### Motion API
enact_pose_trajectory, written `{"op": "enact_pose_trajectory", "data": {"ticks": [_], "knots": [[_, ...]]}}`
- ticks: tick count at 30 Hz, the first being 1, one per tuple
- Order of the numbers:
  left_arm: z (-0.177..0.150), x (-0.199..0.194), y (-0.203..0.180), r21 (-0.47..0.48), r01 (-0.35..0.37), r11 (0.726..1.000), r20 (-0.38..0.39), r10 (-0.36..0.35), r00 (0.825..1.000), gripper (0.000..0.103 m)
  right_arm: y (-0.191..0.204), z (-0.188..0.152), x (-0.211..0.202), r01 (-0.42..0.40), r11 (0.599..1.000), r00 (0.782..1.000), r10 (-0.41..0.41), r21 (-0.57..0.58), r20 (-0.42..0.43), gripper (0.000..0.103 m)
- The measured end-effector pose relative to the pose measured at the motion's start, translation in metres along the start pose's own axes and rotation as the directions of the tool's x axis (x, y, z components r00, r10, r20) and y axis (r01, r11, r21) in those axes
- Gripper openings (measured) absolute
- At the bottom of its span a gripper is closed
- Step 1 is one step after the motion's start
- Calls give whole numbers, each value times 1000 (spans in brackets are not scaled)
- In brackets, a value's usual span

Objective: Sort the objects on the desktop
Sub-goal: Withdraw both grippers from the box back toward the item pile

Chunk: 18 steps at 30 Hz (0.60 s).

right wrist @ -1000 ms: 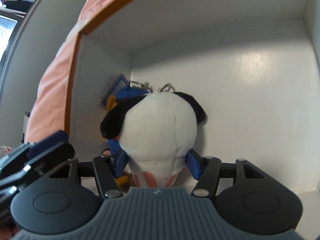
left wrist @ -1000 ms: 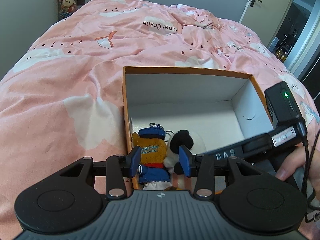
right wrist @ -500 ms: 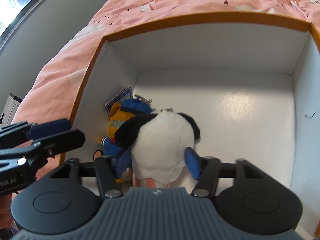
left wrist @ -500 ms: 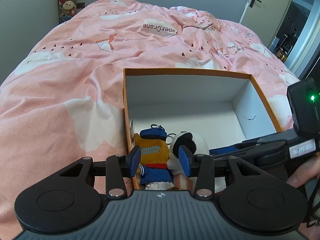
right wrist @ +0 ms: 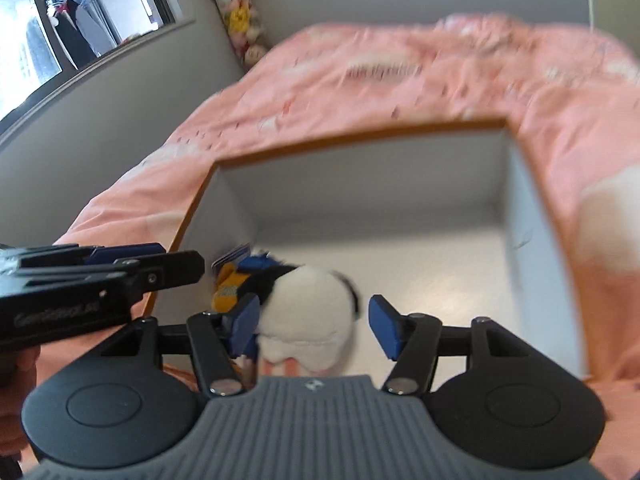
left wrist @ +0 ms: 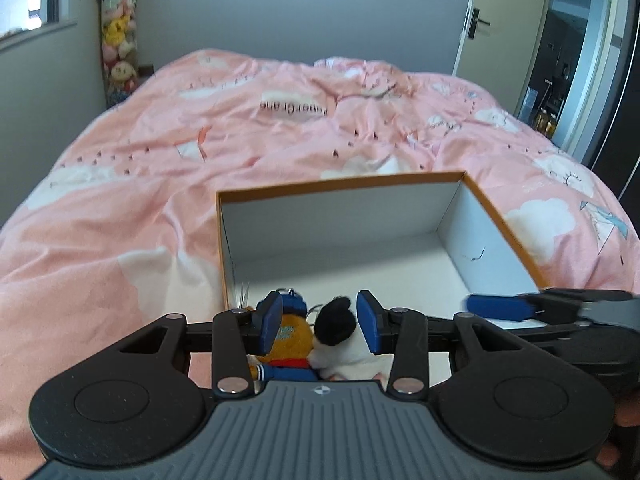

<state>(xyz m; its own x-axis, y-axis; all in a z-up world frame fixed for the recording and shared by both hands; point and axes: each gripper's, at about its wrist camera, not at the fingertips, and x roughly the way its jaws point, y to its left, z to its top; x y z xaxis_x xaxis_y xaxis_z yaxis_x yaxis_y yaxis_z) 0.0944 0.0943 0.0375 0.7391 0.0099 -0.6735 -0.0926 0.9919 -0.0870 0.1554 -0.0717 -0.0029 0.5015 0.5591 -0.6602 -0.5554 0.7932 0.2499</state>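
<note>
An orange-rimmed cardboard box (left wrist: 344, 184) with white inside sits on the pink bed; it also shows in the right wrist view (right wrist: 360, 136). In its near left corner lie a black-and-white penguin plush (left wrist: 340, 340) and an orange plush in a blue cap and clothes (left wrist: 292, 336). The penguin plush (right wrist: 308, 312) and orange plush (right wrist: 232, 284) also show in the right wrist view. My left gripper (left wrist: 319, 326) is open and empty above the plushes. My right gripper (right wrist: 313, 330) is open and empty above the penguin plush, not touching it.
A pink quilt (left wrist: 160, 168) covers the bed around the box. A column of stuffed toys (left wrist: 118, 44) hangs at the back left wall. A door (left wrist: 504, 28) stands at the back right. A window (right wrist: 80, 20) is on the left wall.
My right gripper let go of the penguin plush, opened and pulled up and back out of the box. The penguin now lies beside the orange plush. My left gripper rose slightly.
</note>
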Motion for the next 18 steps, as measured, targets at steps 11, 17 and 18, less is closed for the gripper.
{"op": "enact_pose_trajectory", "data": {"ticks": [11, 17, 18], "knots": [[-18, -29, -38, 34, 77, 996, -3, -77, 997, 48, -30, -34, -96, 79, 988, 996, -83, -132, -24, 72], [-40, -37, -56, 75, 107, 991, -68, -102, 992, 49, -47, -69, -114, 85, 988, 991, -97, -126, -90, 72], [-44, -38, -58, 81, 108, 991, -80, -102, 992, 49, -50, -73, -112, 82, 990, 991, -93, -113, -99, 72]]}}
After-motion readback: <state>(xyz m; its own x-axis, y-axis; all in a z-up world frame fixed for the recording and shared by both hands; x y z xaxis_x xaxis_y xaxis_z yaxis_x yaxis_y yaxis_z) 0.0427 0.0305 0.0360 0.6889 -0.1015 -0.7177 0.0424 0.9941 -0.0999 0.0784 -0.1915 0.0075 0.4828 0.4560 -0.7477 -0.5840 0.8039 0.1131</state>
